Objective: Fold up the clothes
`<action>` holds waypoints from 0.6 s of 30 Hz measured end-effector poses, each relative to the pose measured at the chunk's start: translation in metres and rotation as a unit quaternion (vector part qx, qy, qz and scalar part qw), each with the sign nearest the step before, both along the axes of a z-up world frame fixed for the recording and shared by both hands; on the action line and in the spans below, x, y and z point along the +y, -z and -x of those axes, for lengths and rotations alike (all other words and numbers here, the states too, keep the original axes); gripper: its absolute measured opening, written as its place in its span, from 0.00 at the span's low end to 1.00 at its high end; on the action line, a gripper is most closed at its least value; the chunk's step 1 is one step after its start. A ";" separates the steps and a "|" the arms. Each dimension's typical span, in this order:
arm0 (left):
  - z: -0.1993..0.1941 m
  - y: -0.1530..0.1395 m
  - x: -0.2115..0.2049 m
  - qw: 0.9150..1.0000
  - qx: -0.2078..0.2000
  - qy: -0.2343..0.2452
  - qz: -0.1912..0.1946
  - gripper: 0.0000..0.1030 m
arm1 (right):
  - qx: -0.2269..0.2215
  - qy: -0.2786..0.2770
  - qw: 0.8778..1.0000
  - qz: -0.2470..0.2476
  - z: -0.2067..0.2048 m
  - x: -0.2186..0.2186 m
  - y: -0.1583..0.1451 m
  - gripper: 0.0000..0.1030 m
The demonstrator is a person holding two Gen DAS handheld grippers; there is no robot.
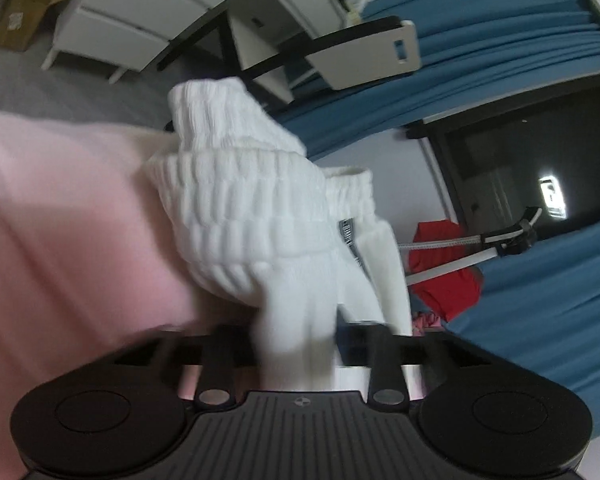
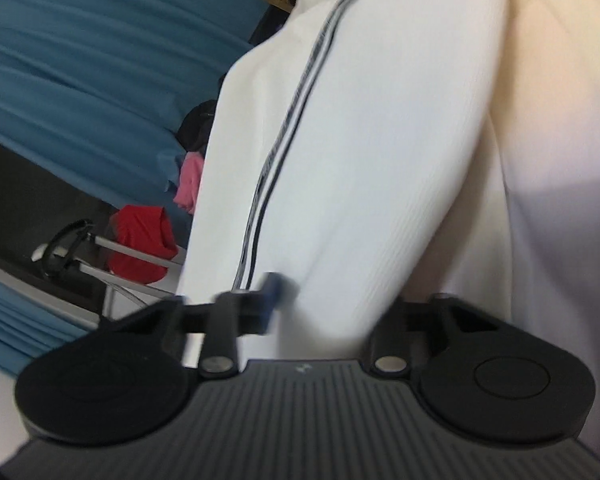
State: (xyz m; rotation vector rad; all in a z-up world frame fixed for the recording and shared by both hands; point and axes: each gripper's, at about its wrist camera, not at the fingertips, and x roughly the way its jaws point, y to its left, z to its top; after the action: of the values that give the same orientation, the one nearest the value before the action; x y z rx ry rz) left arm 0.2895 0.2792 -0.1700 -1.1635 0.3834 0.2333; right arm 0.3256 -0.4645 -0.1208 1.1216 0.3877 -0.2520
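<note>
Left wrist view shows the white ribbed garment (image 1: 260,216) bunched and lifted, the left gripper (image 1: 300,344) clamped on it; the right gripper (image 2: 312,312) grips its striped side. Nothing lies folded flat; pink surface (image 1: 52,208) alongside, red cloth (image 1: 444,272) beyond.

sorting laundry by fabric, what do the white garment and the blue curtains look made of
White garment: looks like a soft ribbed knit, matte, possibly cotton; raised ribs run across its gathered band, and the right wrist view shows a dark striped trim. Blue curtains: seemingly thin woven cloth, matte, hanging in long pleats; fibre cannot be told.
</note>
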 end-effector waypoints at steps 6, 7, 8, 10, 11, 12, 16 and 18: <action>0.028 -0.032 0.005 0.999 -0.027 -0.004 -0.019 0.09 | -0.012 0.006 1.000 0.019 0.009 -0.003 -0.008 0.14; 0.039 -0.038 0.006 0.999 -0.032 -0.007 -0.013 0.09 | -0.013 0.007 1.000 0.016 0.015 -0.004 -0.010 0.14; 0.050 -0.045 0.008 0.999 -0.038 -0.011 -0.007 0.08 | -0.013 0.008 1.000 0.012 0.022 -0.004 -0.013 0.14; 0.072 -0.057 0.010 0.999 -0.048 -0.017 0.000 0.08 | -0.014 0.005 1.000 0.001 0.037 -0.005 -0.018 0.13; 0.083 -0.063 0.011 0.998 -0.051 -0.020 -0.003 0.08 | -0.013 0.001 1.000 -0.002 0.045 -0.006 -0.021 0.13; 0.096 -0.067 0.012 0.998 -0.054 -0.024 -0.004 0.08 | -0.009 -0.004 1.000 -0.003 0.053 -0.006 -0.025 0.13; 0.153 -0.079 0.020 0.997 -0.058 -0.045 0.006 0.08 | 0.002 -0.015 1.000 -0.021 0.091 -0.005 -0.031 0.13; 0.181 -0.085 0.023 0.997 -0.059 -0.055 0.011 0.08 | 0.008 -0.018 0.998 -0.053 0.111 -0.006 -0.030 0.13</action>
State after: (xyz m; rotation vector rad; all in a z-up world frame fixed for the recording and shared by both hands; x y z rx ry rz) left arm 0.1086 0.3025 -0.0850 -1.2147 0.2179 0.2552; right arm 0.2149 -0.4702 -0.0904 1.2154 0.4393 -0.2118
